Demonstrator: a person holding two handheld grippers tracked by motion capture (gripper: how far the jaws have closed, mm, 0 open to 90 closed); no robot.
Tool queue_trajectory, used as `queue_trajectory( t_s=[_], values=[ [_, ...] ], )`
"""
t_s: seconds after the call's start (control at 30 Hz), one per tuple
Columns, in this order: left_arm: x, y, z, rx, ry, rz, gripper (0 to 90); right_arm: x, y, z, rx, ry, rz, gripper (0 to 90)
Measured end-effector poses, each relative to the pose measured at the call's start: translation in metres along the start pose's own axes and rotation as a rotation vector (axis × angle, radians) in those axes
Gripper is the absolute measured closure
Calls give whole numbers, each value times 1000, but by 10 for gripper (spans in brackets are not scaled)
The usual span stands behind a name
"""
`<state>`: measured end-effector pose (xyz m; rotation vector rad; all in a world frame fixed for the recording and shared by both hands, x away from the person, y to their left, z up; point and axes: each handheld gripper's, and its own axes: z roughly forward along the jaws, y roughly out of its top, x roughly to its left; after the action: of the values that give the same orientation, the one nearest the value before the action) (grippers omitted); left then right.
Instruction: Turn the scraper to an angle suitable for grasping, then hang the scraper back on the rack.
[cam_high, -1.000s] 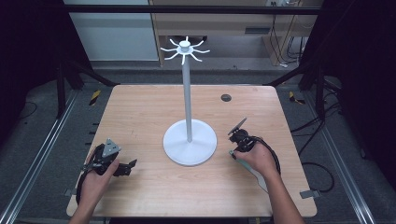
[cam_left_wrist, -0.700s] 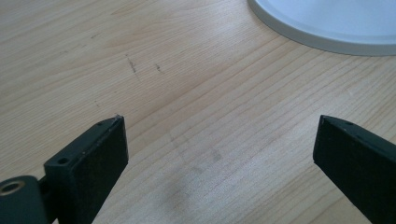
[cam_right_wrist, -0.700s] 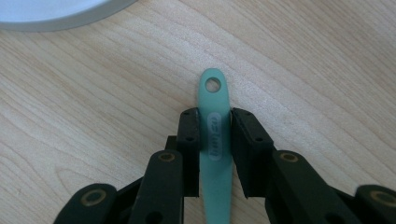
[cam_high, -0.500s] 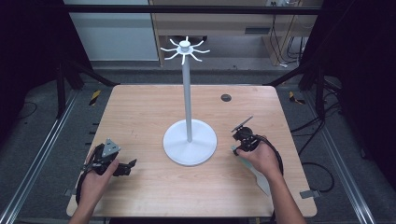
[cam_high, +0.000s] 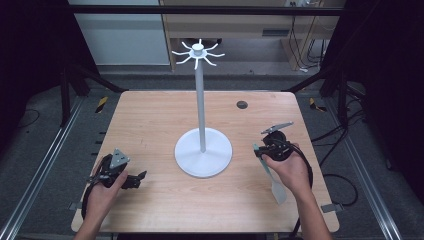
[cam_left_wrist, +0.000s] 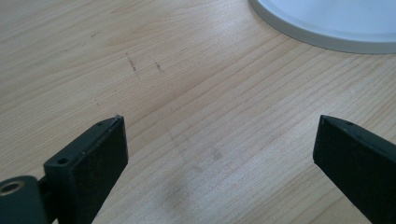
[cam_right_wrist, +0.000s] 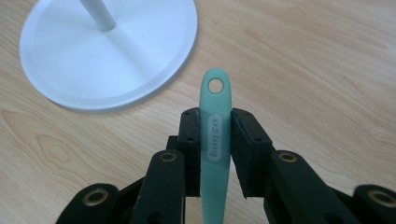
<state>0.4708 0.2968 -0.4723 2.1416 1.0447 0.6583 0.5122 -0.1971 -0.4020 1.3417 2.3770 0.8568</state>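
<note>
I see the table (cam_high: 160, 120), pale wood, carrying everything. On its middle stands the rack (cam_high: 201, 107): a white round base, a thin upright pole, and a ring of small hooks at the top. Near the far edge sits a small dark disc (cam_high: 242, 104), well apart from the rack.

My right gripper (cam_right_wrist: 215, 122) is to the right of the rack's base. In the right gripper view its jaws are clamped on the handle of the spatula (cam_right_wrist: 215, 140), a pale green tool whose hanging hole pokes out past the jaw tips towards the base. In the high view its blade trails back under my right hand (cam_high: 289, 167), towards the near edge.

My left gripper (cam_left_wrist: 219, 140) sits low near the table's left near corner, jaws spread wide with only bare wood between them, the base's rim just ahead.
</note>
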Motion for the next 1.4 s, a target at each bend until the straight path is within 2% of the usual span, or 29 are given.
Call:
queue_trajectory(
  t_s=[0.07,0.13,0.17,0.23,0.3,0.33,0.47,0.77,0.97,1.17,1.4],
  values=[
    [0,0,0,1,2,-2,29,0,0,-8,-38,-1,6,746],
    [1,0,0,0,1,-3,29,0,1,-11,-52,4,11,747],
    [1,0,0,-1,1,-4,29,-1,1,-18,-85,6,11,747],
    [0,0,0,2,1,-3,29,0,2,-25,-114,9,14,747],
    [0,0,0,1,3,-2,29,0,3,-28,-126,12,20,747],
    [0,0,0,0,2,-1,29,1,4,-35,-155,15,22,748],
    [0,0,0,1,2,-2,29,2,6,-42,-177,18,29,748],
    [0,0,0,1,1,-3,29,9,19,-59,-238,8,9,748],
    [0,0,1,1,-1,-2,29,17,33,-71,-308,0,-16,748],
    [1,0,0,-2,-1,-5,29,22,40,-75,-351,10,-45,748],
    [0,0,1,3,-3,-4,29,28,47,-78,-375,12,-48,748]
  ],
)
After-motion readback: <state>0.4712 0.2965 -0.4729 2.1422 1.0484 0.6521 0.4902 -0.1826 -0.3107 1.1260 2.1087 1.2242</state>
